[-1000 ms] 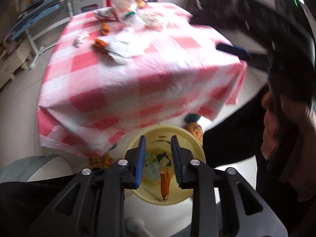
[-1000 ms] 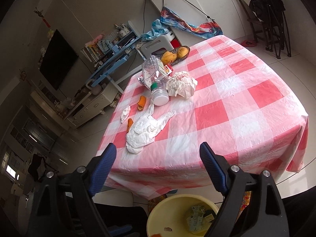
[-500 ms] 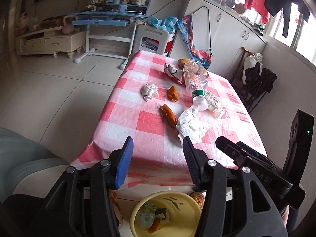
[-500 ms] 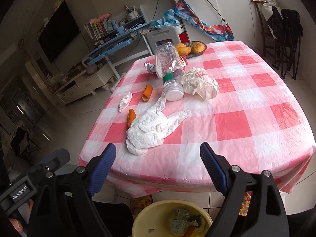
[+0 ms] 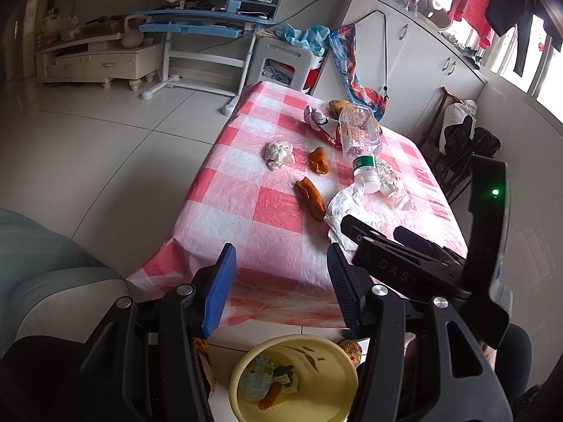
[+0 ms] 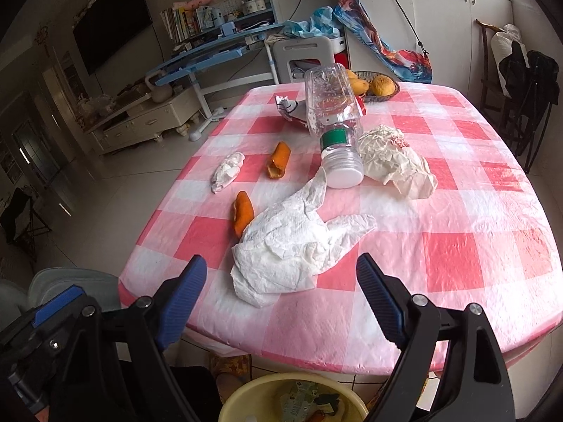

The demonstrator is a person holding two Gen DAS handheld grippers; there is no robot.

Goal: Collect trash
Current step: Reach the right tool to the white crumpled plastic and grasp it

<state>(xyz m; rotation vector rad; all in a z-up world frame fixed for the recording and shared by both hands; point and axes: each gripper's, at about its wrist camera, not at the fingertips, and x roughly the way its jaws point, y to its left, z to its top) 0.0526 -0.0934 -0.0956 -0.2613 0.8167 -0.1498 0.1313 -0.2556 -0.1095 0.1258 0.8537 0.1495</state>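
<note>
Both wrist cameras look steeply down from the near edge of the checked table point(image 5: 246, 218), close above the yellow bin point(image 5: 337, 387) on the floor. The left view sits left of the right; both share the tabletop litter and bin.

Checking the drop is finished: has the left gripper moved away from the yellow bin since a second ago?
Yes. The left gripper was directly over the yellow bin with its jaws framing the trash; now it has lifted toward the checkered table, open and empty, with the bin below.

A dark flat television point(image 6: 109, 21) hangs on the wall beside a blue desk point(image 6: 214, 54); a dish of yellow mangoes point(image 6: 374, 86) sits at the red-checked tablecloth's point(image 6: 457, 246) far edge.
</note>
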